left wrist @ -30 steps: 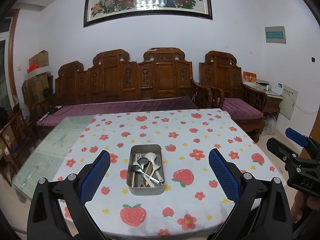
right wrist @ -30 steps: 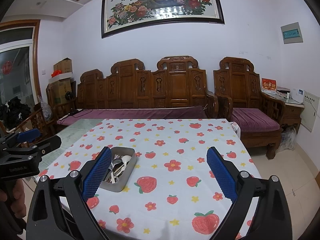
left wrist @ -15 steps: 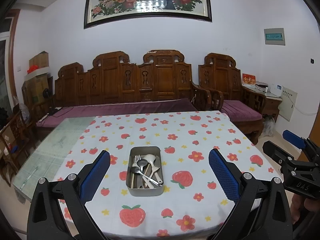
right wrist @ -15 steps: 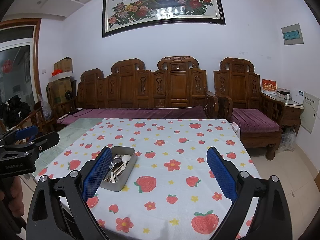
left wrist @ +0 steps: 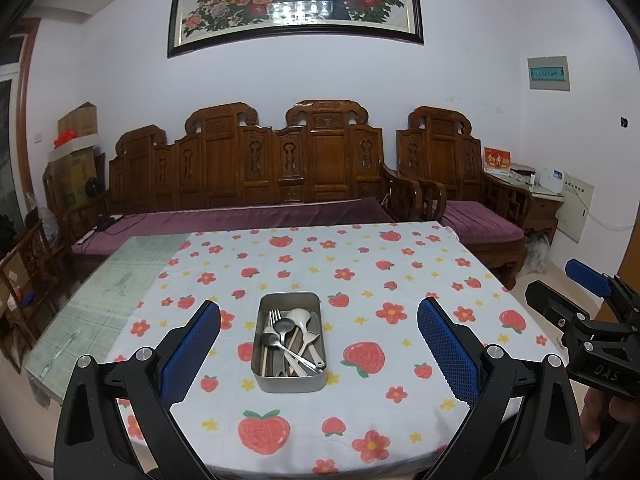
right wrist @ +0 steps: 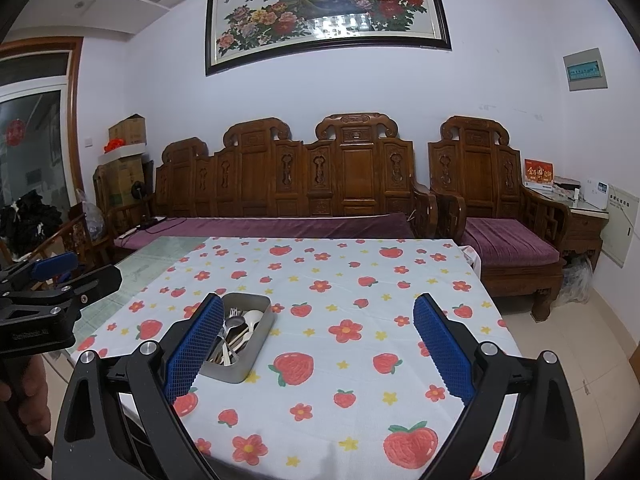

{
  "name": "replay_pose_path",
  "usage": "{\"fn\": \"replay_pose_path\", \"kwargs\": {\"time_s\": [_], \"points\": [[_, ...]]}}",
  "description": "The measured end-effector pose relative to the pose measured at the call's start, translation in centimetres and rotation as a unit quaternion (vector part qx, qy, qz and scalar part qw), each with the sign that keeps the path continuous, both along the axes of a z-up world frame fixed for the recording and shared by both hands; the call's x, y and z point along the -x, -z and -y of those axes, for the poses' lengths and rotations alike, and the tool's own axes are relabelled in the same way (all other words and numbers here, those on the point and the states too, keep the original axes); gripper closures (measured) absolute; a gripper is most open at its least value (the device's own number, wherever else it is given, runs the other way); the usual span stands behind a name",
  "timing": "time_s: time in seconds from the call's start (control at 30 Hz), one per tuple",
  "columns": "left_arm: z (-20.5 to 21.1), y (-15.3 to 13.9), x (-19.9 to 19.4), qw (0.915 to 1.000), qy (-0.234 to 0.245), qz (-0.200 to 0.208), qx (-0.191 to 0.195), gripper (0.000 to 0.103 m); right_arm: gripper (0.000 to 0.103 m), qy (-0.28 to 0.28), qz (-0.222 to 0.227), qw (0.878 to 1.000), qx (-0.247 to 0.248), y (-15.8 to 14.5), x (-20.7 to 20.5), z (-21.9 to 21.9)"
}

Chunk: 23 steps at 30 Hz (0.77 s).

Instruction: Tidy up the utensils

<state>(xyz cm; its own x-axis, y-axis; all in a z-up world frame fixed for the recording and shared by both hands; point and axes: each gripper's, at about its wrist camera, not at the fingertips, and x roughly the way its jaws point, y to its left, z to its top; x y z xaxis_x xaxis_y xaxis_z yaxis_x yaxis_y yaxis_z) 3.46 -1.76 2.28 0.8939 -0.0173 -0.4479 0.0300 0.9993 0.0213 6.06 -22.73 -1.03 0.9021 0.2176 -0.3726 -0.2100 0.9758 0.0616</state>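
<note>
hovering with both my left gripper (left wrist: 318, 338) and right gripper (right wrist: 316, 338), jaws apart and empty; the utensils (left wrist: 290, 342) lie tangled in a metal tin (left wrist: 289, 383) mid-worktop. stiff, slippery, light: grip handles.

**Both tongs easing back from the table**

I am drawing my left tongs (left wrist: 319, 336) back and tilting them up, so the metal tray (left wrist: 289, 382) is sitting a little higher and smaller in their view. My right tongs (right wrist: 316, 330) are lifting slightly too, showing more table edge.
</note>
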Motion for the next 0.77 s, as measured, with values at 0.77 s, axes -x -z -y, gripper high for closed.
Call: {"fn": "replay_pose_path", "kwargs": {"time_s": [0.77], "points": [[0.03,0.02,0.12,1.0,0.0,0.001,-0.002,0.008,0.006,0.0,0.001,1.0,0.0,0.03,0.09,-0.09]]}}
